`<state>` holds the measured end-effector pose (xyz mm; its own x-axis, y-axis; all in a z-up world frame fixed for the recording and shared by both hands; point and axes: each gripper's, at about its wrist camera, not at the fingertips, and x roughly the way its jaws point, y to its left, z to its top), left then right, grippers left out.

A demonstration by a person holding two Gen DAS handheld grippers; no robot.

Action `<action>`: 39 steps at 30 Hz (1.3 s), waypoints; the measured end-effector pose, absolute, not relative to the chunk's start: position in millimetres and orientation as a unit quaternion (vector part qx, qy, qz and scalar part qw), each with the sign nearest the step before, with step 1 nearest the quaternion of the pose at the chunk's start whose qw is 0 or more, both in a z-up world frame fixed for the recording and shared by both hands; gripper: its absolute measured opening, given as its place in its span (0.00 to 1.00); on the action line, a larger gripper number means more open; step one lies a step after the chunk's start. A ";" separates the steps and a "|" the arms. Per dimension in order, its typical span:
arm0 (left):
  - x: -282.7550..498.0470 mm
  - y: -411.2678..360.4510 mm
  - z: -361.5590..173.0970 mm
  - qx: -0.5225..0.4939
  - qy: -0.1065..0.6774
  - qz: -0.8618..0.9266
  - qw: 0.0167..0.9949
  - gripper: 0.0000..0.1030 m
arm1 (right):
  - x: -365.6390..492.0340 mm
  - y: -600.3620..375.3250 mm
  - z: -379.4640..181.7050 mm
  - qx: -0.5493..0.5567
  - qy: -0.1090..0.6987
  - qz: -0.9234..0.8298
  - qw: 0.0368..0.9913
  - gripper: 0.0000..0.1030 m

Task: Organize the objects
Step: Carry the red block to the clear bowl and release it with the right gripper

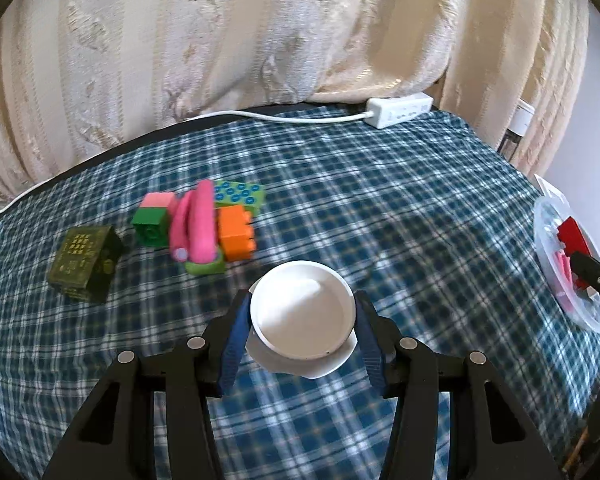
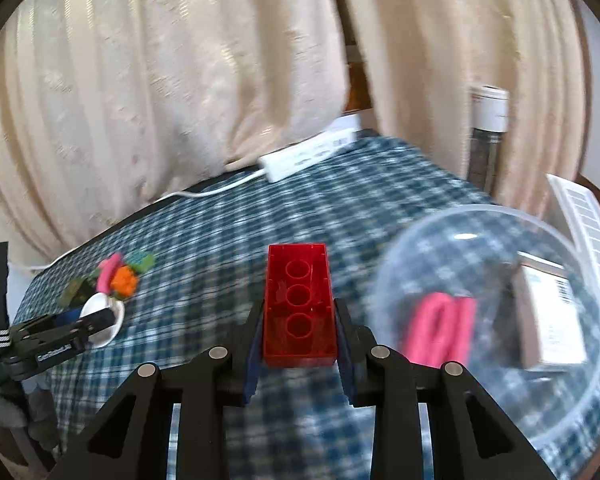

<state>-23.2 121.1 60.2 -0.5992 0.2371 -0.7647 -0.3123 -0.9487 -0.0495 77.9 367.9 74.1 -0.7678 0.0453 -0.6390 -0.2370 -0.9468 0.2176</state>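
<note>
My left gripper (image 1: 302,316) is shut on a white bowl (image 1: 302,314), held just above the checked cloth. Behind it to the left lies a pile: pink foam pieces (image 1: 196,224), an orange brick (image 1: 236,232), a green brick (image 1: 151,226), a pink brick (image 1: 159,200), a green dotted plate (image 1: 240,193) and a dark green box (image 1: 85,262). My right gripper (image 2: 300,320) is shut on a red translucent brick (image 2: 299,304), held left of a clear plastic bowl (image 2: 496,320) with pink pieces (image 2: 440,330) and a box (image 2: 548,320) seen in it.
A white power strip (image 1: 400,110) with its cord lies at the table's far edge under cream curtains (image 1: 260,32). A white slatted object (image 2: 584,220) stands behind the clear bowl. The blue checked tablecloth (image 1: 380,208) covers the table.
</note>
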 end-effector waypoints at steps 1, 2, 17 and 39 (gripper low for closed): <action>-22.6 124.7 60.6 -0.420 0.046 0.893 0.156 0.50 | 81.4 373.5 73.7 -0.331 0.146 0.929 0.083 0.33; -21.7 129.4 61.0 -0.420 0.049 0.892 0.159 0.50 | 85.9 380.5 73.3 -0.329 0.146 0.928 0.094 0.33; -7.3 191.2 68.3 -0.414 0.086 0.884 0.198 0.50 | 116.4 429.0 60.6 -0.320 0.148 0.922 0.159 0.33; 4.2 264.4 77.6 -0.405 0.125 0.873 0.241 0.50 | 134.9 451.0 63.5 -0.291 0.152 0.931 0.159 0.47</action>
<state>4.2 264.4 77.6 -0.5554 0.3193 -0.7679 -0.5214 -0.8530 0.0224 134.9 451.0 63.5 -0.7806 0.2082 -0.5894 -0.3845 -0.9034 0.1901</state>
